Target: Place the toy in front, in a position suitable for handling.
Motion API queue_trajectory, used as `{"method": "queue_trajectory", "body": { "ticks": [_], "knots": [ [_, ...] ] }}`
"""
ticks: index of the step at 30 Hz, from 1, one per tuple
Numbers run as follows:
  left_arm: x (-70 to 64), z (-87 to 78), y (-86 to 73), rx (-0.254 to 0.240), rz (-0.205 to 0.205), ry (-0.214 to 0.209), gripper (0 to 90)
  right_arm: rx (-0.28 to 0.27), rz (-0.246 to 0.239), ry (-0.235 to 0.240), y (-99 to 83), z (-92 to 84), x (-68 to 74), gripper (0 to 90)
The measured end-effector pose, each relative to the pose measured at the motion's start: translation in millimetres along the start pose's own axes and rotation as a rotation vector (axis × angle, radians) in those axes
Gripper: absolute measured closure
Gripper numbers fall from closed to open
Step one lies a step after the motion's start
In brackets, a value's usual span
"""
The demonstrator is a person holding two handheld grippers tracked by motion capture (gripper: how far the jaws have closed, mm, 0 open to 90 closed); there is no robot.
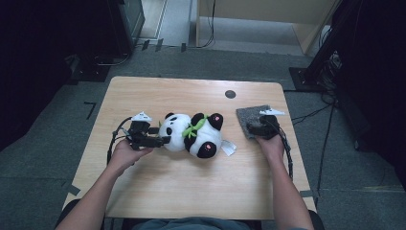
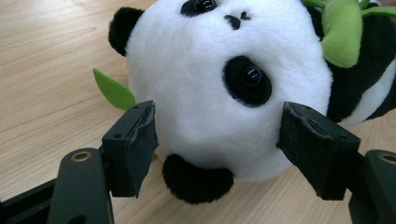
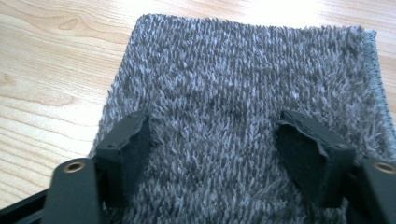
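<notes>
On the light wooden worktop (image 1: 191, 187) lies one black-and-white plush panda toy (image 1: 191, 134) with a green felt bamboo sprig on its chest, near the middle and slightly toward the far edge; its long axis runs roughly parallel to the near edge, head toward the left edge, feet toward the right. A white label (image 1: 228, 148) trails from its right end. The left gripper (image 1: 160, 140) sits directly at the head end and points along that axis. In the left gripper view its jaws stand spread, one either side of the white plush head (image 2: 210, 88), the left pad (image 2: 135, 144) close to the cheek and the right pad (image 2: 317, 149) just beside the other; neither visibly presses into the pile, so the head lies between the jaws but appears not yet clamped. One shaggy grey rectangular cloth mat (image 1: 249, 117) lies toward the right edge, just beside the panda's feet but apart from them. The right gripper (image 1: 261, 128) rests over the mat's near part; its jaws are likewise spread above the grey pile (image 3: 243, 93), pinching nothing. The left hand is plainly the nearer to the toy; judged from this, any closing on the head falls to it. Count: one toy, one mat, two grippers, one dark round hole (image 1: 230, 94) near the far edge.
</notes>
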State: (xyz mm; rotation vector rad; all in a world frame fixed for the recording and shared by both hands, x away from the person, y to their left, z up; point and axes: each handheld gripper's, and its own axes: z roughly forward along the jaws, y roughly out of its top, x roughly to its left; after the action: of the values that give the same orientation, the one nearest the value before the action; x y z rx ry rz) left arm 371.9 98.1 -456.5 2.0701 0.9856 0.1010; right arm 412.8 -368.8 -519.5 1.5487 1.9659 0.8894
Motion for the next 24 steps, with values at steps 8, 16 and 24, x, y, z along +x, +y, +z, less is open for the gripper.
{"method": "queue_trajectory", "body": {
  "ticks": [8, 16, 24],
  "knots": [
    [0.7, 0.5, 0.1, 0.0, 0.0, -0.003, 27.6, -0.004, 0.002, 0.004, -0.6, -4.0, 0.5, 55.2],
    [0.7, 0.5, 0.0, -0.007, 0.006, -0.003, 27.7, 0.033, 0.008, -0.001, 3.2, -8.0, 0.1, 75.5],
    [1.5, 0.2, 1.1, -0.004, 0.0, -0.001, 27.0, 0.111, -0.004, 0.024, 13.7, -14.6, 2.4, 78.4]
  ]
}}
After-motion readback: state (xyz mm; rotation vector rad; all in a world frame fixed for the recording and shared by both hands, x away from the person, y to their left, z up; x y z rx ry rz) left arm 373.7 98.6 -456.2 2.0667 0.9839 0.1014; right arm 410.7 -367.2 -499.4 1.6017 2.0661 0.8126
